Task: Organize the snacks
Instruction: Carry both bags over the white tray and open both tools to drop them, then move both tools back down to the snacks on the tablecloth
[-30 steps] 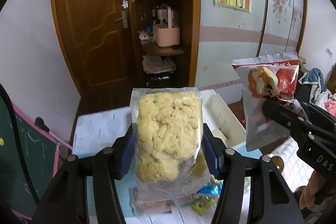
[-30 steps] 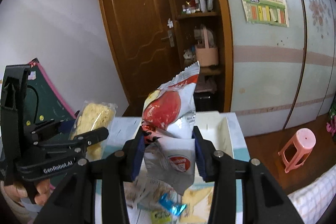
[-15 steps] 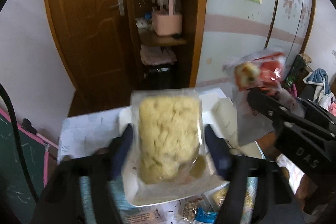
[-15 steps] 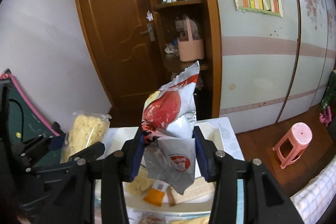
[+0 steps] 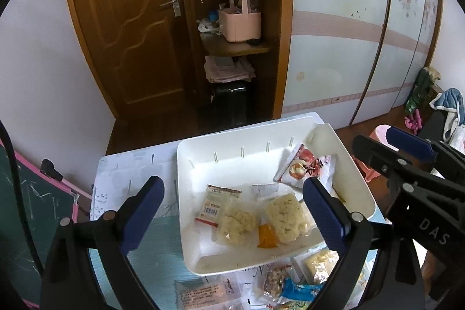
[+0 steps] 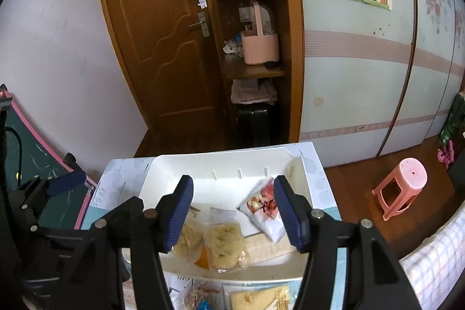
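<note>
A white tray [image 5: 186, 164] sits on the table and holds several snack packets. A clear bag of yellow puffed snack [image 5: 286, 218] lies in it, below my left gripper [image 5: 232, 185], whose jaws are opening wide with nothing between them. A red-and-white bag [image 5: 305, 167] rests against the tray's right side. In the right wrist view that bag [image 6: 263, 205] looks blurred, just past my right gripper [image 6: 232, 185]. Its jaws are opening and its pads are clear of the bag. The yellow bag [image 6: 223, 240] lies lower in the tray [image 6: 162, 164].
Loose snack packets [image 5: 290, 289] lie on the table [image 5: 130, 164] in front of the tray. A green chalkboard [image 5: 29, 208] stands at the left. A pink stool [image 6: 401, 188] is on the floor at the right. A door and shelves with a pink basket [image 5: 239, 22] stand behind.
Both grippers came forward and down over the tray and opened. The yellow bag left the left gripper and the red-and-white bag left the right one; both now lie in the tray.
</note>
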`<state>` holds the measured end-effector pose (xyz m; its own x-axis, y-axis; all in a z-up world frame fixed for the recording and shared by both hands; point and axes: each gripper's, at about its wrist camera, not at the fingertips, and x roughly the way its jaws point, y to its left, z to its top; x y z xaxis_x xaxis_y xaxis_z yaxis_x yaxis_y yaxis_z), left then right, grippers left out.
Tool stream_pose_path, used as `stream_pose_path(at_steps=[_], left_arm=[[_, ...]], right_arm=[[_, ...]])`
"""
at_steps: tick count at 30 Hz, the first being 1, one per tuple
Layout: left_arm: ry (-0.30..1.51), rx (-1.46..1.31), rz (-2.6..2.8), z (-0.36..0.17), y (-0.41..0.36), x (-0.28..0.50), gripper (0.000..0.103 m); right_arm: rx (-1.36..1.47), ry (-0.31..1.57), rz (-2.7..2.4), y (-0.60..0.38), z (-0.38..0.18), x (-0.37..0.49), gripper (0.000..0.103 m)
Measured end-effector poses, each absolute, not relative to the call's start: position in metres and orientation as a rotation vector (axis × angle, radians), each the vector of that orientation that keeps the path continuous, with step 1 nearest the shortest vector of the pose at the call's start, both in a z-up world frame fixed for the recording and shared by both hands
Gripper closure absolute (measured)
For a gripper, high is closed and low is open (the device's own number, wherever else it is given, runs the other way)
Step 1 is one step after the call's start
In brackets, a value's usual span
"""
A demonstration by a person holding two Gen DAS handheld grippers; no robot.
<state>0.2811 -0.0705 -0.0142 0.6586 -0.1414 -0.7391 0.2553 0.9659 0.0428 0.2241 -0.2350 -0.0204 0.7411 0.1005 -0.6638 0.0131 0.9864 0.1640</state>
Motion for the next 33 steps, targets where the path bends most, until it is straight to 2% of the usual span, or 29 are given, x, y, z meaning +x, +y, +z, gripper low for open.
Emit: stream_pose_path(at_steps=[29, 33], left_arm=[[0.747, 0.168, -0.204, 0.042, -0.053, 0.177, 0.007], [0.746, 0.174, -0.211, 0.040, -0.048, 0.159, 0.007]], right_arm=[[0.132, 0.689, 0.042, -0.220, 0.035, 0.124, 0.045], [0.147, 0.687, 0.053, -0.220, 0.034, 0.106, 0.039]])
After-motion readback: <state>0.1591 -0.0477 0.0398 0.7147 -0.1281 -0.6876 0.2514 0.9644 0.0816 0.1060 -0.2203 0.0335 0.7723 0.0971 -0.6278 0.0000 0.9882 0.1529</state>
